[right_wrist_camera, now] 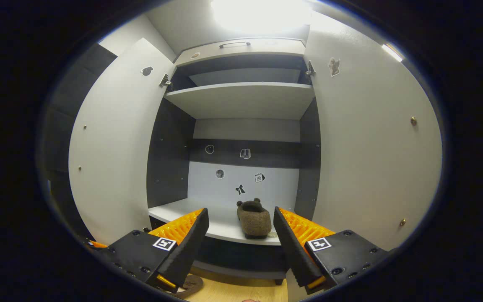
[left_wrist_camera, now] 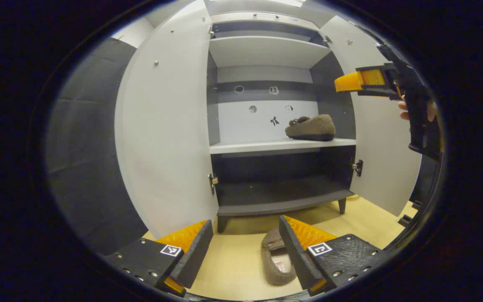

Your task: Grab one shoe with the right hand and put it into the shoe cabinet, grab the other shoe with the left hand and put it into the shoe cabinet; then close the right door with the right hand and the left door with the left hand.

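- The step in hand, as I judge it, is the left-hand pick: one shoe is shelved, the other lies on the floor.
- The left gripper (left_wrist_camera: 245, 251) is open and empty, jaws spread wide, hovering above the wooden floor (left_wrist_camera: 233, 264) in front of the shoe cabinet (left_wrist_camera: 266, 50).
- To do it well, I would lower the claw straight down and shift it a touch toward its right finger, so the jaws straddle the shoe's sides across its width, then close firmly on the soft upper before lifting.
- The floor shoe (left_wrist_camera: 276, 263) lies opening-up, toe toward the cabinet's front edge, between the fingers but hard against the right one, which covers part of it.
- The shelved shoe (left_wrist_camera: 311, 127) rests on the middle shelf (left_wrist_camera: 245, 147), near that shelf's right end and front edge.
- The right gripper (right_wrist_camera: 240, 245) is open and holds nothing; the shelved shoe sits beyond its fingertips, apart from them.
- Both doors, the left door (left_wrist_camera: 166, 126) and the right door (right_wrist_camera: 371, 147), stand open.
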A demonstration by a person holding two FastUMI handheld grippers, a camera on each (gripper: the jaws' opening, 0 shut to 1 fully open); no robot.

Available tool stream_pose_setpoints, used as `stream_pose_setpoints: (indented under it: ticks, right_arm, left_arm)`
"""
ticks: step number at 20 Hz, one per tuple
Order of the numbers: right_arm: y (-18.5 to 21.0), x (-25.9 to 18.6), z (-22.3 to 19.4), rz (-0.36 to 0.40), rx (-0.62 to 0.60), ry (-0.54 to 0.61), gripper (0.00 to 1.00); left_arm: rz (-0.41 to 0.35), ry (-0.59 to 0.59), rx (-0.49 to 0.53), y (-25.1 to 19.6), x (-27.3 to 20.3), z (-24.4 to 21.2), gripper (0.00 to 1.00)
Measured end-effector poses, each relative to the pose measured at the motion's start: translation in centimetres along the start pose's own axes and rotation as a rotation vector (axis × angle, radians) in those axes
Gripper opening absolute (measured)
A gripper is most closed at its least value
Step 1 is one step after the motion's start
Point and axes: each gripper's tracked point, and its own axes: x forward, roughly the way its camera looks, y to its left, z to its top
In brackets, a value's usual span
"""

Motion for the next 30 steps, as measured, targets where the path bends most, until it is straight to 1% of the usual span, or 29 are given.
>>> stream_pose_setpoints:
  ticks: [2, 3, 5, 6, 7, 10, 18, 19, 20, 21, 22, 23, 24, 25, 26, 27, 28, 30]
  right_arm:
    - [0.1, -1.3, -1.0, 0.007, 0.007, 0.020, 0.98]
    - [0.2, -2.0, -1.3, 0.008, 0.008, 0.031, 0.97]
    - [0.3, -3.0, -1.9, 0.015, 0.003, 0.042, 0.98]
    - [0.3, -3.4, -2.1, 0.019, -0.002, 0.047, 0.98]
    - [0.4, -3.8, -2.3, 0.019, -0.008, 0.054, 0.98]
    - [0.2, -4.8, -2.8, 0.017, 0.004, 0.076, 0.98]
    - [-1.4, -6.6, -3.8, -0.016, 0.020, 0.119, 0.98]
    - [-1.7, -6.8, -3.9, -0.022, 0.022, 0.122, 0.98]
    - [-1.9, -7.0, -3.9, -0.027, 0.023, 0.126, 0.98]
    - [-2.0, -7.2, -4.1, -0.032, 0.023, 0.130, 0.98]
    - [-2.2, -7.3, -4.2, -0.036, 0.024, 0.136, 0.98]
    - [-2.3, -7.4, -4.3, -0.040, 0.024, 0.141, 0.98]
    - [-2.4, -7.4, -4.4, -0.043, 0.024, 0.147, 0.98]
    - [-2.4, -7.6, -4.6, -0.045, 0.024, 0.152, 0.98]
    - [-2.4, -7.6, -4.7, -0.047, 0.022, 0.156, 0.98]
    - [-2.4, -7.6, -4.8, -0.048, 0.021, 0.161, 0.98]
    - [-2.3, -7.7, -4.9, -0.048, 0.021, 0.165, 0.98]
    - [-2.3, -7.7, -5.0, -0.047, 0.022, 0.173, 0.98]
  left_arm:
    - [-0.018, 0.042, 0.008, -0.6, 0.9, -2.0, 0.99]
    - [-0.026, 0.061, 0.009, -0.9, 1.3, -2.9, 0.93]
    - [-0.042, 0.103, -0.005, -1.4, 2.4, -4.6, 0.93]
    - [-0.052, 0.125, -0.019, -1.7, 2.8, -5.5, 0.96]
    - [-0.060, 0.148, -0.031, -2.1, 3.3, -6.5, 0.93]
    - [-0.079, 0.227, -0.049, -2.8, 4.6, -9.2, 0.93]
    - [-0.047, 0.380, -0.019, -3.0, 7.5, -14.7, 0.93]
    - [-0.044, 0.404, -0.014, -3.0, 7.7, -15.4, 0.87]
    - [-0.039, 0.428, -0.008, -2.9, 7.9, -16.2, 0.87]
    - [-0.035, 0.453, -0.003, -2.9, 8.1, -16.9, 0.99]
    - [-0.035, 0.482, -0.005, -2.8, 8.3, -17.9, 0.99]
    - [-0.036, 0.496, -0.015, -2.7, 8.4, -18.5, 0.90]
    - [-0.051, 0.503, -0.040, -2.9, 8.6, -18.8, 0.90]
    - [-0.057, 0.504, -0.065, -3.1, 8.6, -19.0, 0.72]
    - [-0.063, 0.511, -0.082, -3.4, 8.4, -19.2, 0.77]
    - [-0.068, 0.527, -0.089, -3.6, 8.4, -19.4, 0.70]
    - [-0.108, 0.541, -0.121, -4.4, 8.5, -19.9, 0.70]
    - [-0.129, 0.557, -0.158, -5.2, 8.9, -20.2, 0.55]
